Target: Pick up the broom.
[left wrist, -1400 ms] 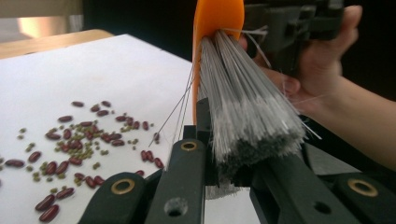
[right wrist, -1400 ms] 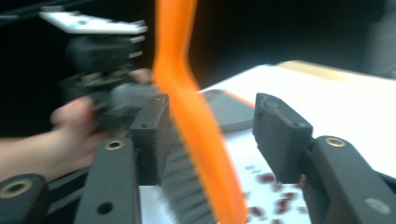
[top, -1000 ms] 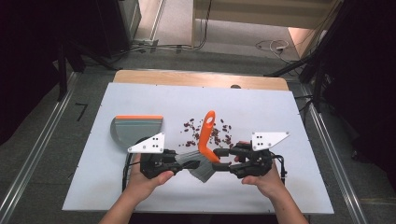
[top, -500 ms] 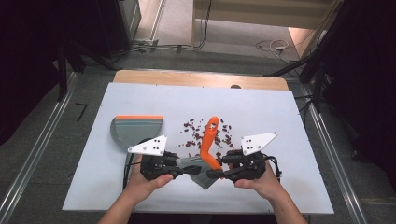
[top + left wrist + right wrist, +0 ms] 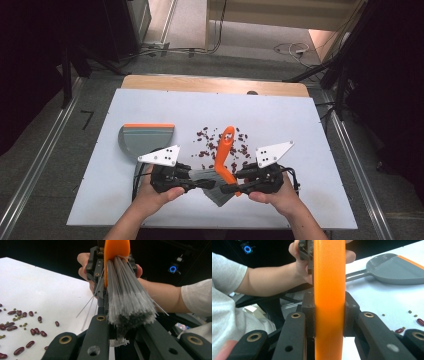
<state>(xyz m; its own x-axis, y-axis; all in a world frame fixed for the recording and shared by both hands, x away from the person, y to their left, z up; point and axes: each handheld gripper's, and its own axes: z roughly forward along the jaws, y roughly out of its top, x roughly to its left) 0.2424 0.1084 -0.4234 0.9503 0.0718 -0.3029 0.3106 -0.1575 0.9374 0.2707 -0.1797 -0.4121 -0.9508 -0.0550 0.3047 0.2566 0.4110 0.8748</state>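
A hand brush with an orange handle (image 5: 223, 150) and grey bristles (image 5: 211, 186) lies near the table's front edge. My left gripper (image 5: 201, 184) is shut on the bristles (image 5: 130, 302), which fan out between its jaws. From the right, my right gripper (image 5: 230, 183) has just been closing and is now shut on the orange handle (image 5: 329, 290), with a pad pressed flat on each side. In the left gripper view the handle (image 5: 116, 250) stands beyond the bristles, with the right gripper's fingers (image 5: 96, 267) around it.
A grey dustpan (image 5: 147, 137) with an orange lip rests on the white table (image 5: 300, 115) at the left; it lies at upper right in the right gripper view (image 5: 392, 270). Red and small green beans (image 5: 207, 142) are scattered behind the brush (image 5: 22, 322).
My right gripper slid left to the brush handle and closed on it. The handle's tip swung slightly right. The left gripper kept still on the bristles.
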